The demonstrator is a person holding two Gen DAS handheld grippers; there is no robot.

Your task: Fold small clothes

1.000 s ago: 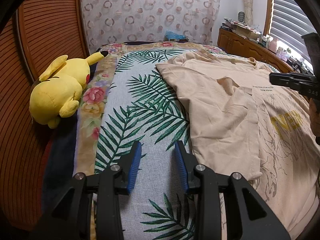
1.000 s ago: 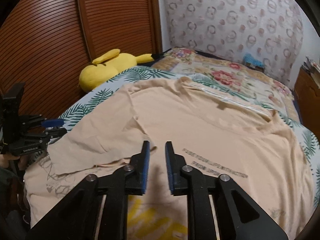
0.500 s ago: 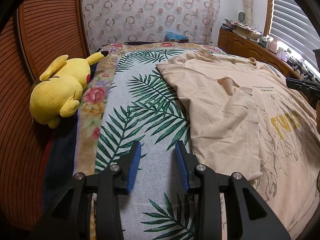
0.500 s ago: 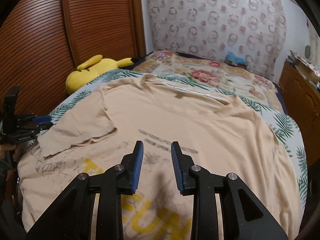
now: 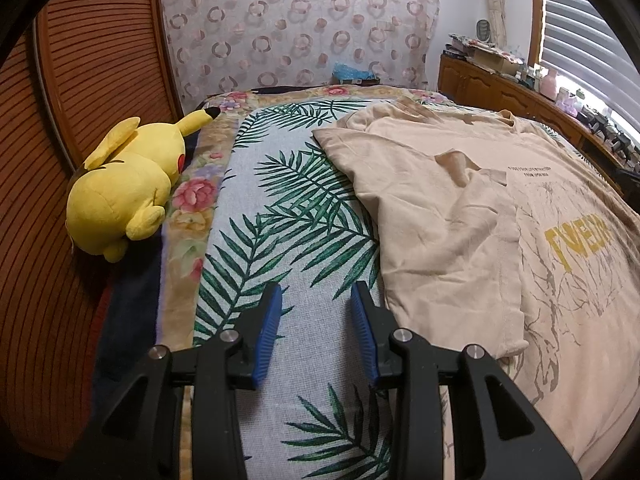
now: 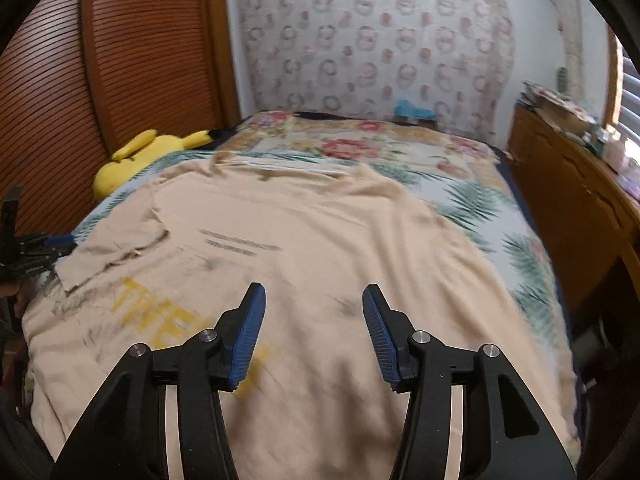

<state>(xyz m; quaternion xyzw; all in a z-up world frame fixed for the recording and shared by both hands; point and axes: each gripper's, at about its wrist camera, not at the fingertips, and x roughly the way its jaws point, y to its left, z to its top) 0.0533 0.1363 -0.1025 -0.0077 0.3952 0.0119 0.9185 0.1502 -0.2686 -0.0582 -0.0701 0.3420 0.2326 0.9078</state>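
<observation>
The beige T-shirt [image 6: 320, 240] lies spread flat on the bed [image 5: 280, 208], print side up, with yellow lettering [image 5: 580, 244] and small dark text lines [image 6: 240, 246] across the chest. One sleeve [image 5: 452, 240] is folded inward over the body.

Your right gripper [image 6: 313, 336] hovers directly above the shirt's lower front; its blue pads stand wide apart with nothing between them. This view is motion-blurred. Your left gripper [image 5: 316, 332] sits over the palm-leaf bedspread, just left of the folded sleeve's edge; its jaws are apart and hold nothing, and no contact with the fabric is visible.

Ahead and left of your left gripper, a yellow plush toy [image 5: 128, 184] lies at the bed's edge against the slatted wooden doors [image 5: 80, 80]. Far right of your right gripper stands a wooden cabinet [image 6: 580, 208].
</observation>
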